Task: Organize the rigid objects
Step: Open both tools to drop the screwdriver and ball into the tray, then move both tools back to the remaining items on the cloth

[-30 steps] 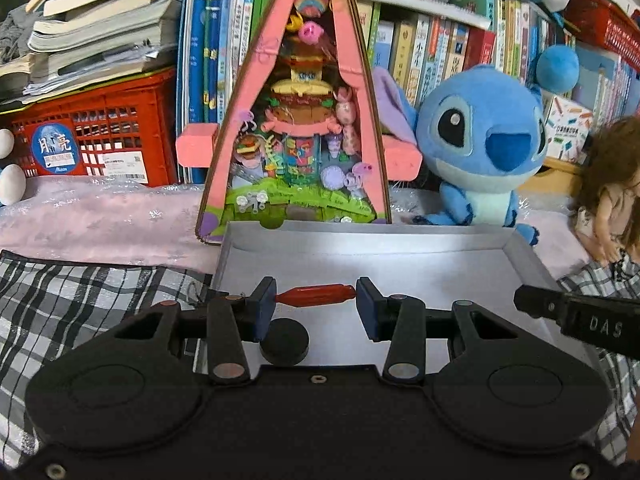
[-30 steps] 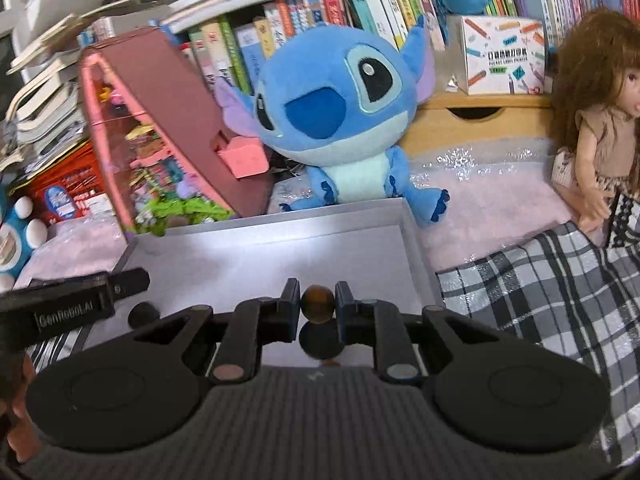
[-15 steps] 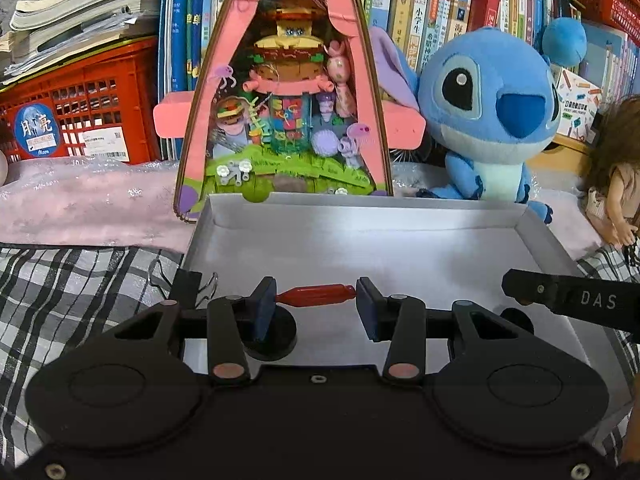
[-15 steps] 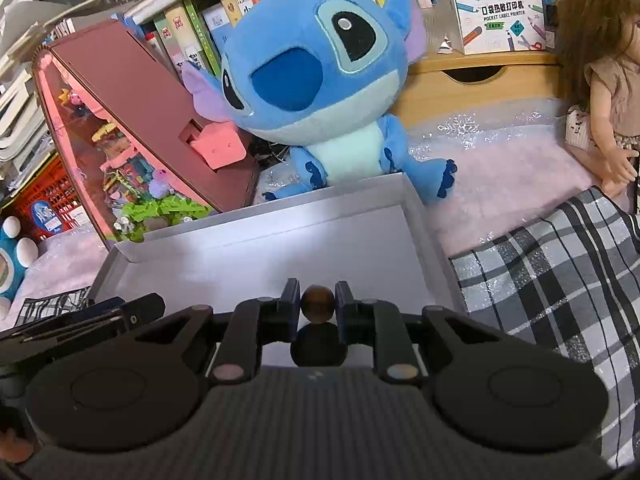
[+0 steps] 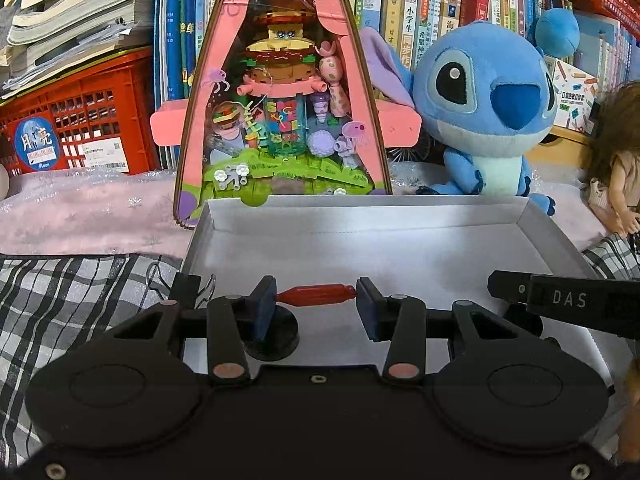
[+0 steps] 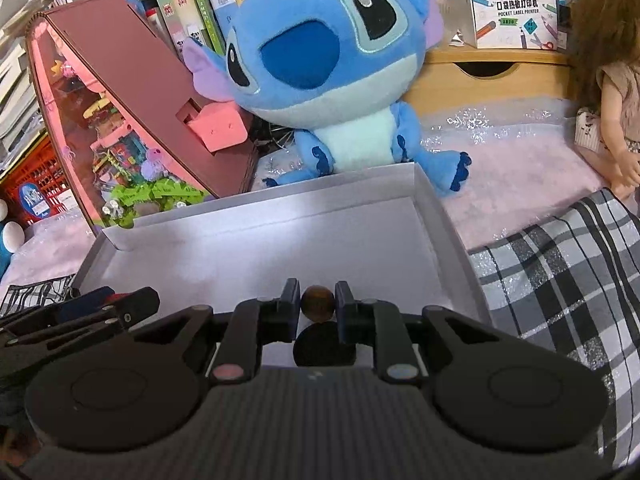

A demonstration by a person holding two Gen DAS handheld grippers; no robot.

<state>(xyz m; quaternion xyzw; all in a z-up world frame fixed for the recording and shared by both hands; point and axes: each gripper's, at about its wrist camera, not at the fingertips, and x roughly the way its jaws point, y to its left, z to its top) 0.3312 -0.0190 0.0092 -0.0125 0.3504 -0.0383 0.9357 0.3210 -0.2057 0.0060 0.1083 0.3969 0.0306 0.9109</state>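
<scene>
My left gripper (image 5: 316,304) is shut on a small red cylinder (image 5: 316,295), held lengthwise between the pads above the near left part of a shallow grey tray (image 5: 360,216). A black disc (image 5: 276,336) lies in the tray just under the left finger. My right gripper (image 6: 317,306) is shut on a small brown ball (image 6: 318,303), held above the tray (image 6: 440,216) near its front right. A second black disc (image 6: 324,346) lies in the tray right under the ball. The right gripper's finger shows in the left wrist view (image 5: 560,300).
Behind the tray stand a pink triangular toy display (image 5: 280,100), a blue Stitch plush (image 5: 480,100) and a doll (image 6: 608,92). A red crate (image 5: 80,120) and books sit at back left. Plaid cloth (image 6: 560,264) flanks the tray.
Both grippers have moved forward over the tray, keeping their grips. The black discs now sit lower and closer under the fingers, and the backdrop looks nearer.
</scene>
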